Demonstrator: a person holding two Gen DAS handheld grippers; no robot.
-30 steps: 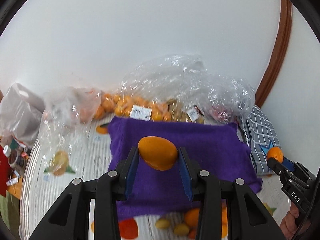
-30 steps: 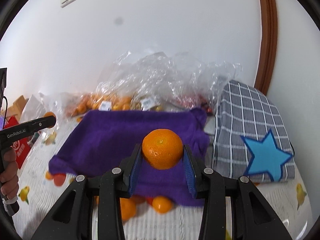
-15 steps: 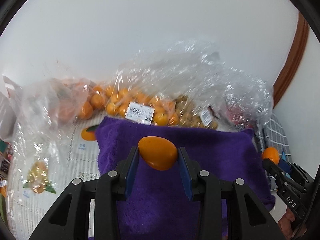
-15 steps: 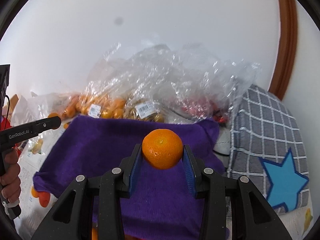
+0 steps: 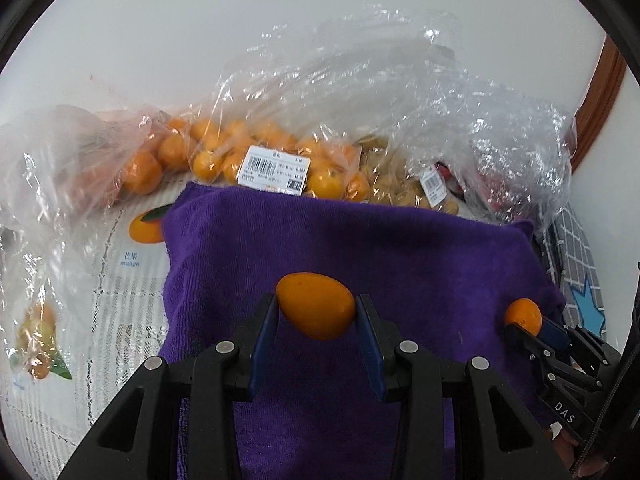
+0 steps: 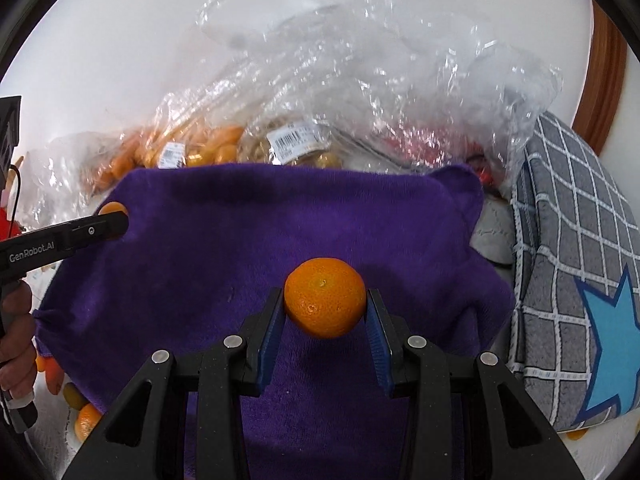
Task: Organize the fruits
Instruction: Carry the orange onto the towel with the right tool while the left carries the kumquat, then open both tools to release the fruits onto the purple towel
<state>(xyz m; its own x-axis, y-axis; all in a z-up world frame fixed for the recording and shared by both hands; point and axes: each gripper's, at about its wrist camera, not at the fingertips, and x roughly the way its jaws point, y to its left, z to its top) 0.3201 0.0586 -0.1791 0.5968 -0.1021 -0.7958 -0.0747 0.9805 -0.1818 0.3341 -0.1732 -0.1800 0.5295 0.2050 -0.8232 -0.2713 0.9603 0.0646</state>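
My left gripper (image 5: pixel 316 312) is shut on a smooth, egg-shaped orange fruit (image 5: pixel 316 305) and holds it above the purple towel (image 5: pixel 360 248). My right gripper (image 6: pixel 325 312) is shut on a round tangerine (image 6: pixel 325 303) above the same towel (image 6: pixel 240 248). In the left wrist view the right gripper (image 5: pixel 532 330) with its tangerine (image 5: pixel 522 316) is at the towel's right side. In the right wrist view the left gripper (image 6: pixel 116 220) reaches in over the towel's left edge, with a bit of its fruit (image 6: pixel 112 208) showing.
Clear plastic bags of oranges (image 5: pixel 224 156) and other fruit (image 5: pixel 400 192) lie behind the towel against the white wall. A grey checked cushion with a blue star (image 6: pixel 580 280) lies to the right. Loose fruits (image 6: pixel 84 416) lie at the towel's front left. A fruit-print tablecloth (image 5: pixel 120 280) is on the left.
Both grippers have moved forward over the purple towel toward the bags, still holding their fruits. The loose fruits by the towel's near edge have dropped out of the left wrist view.
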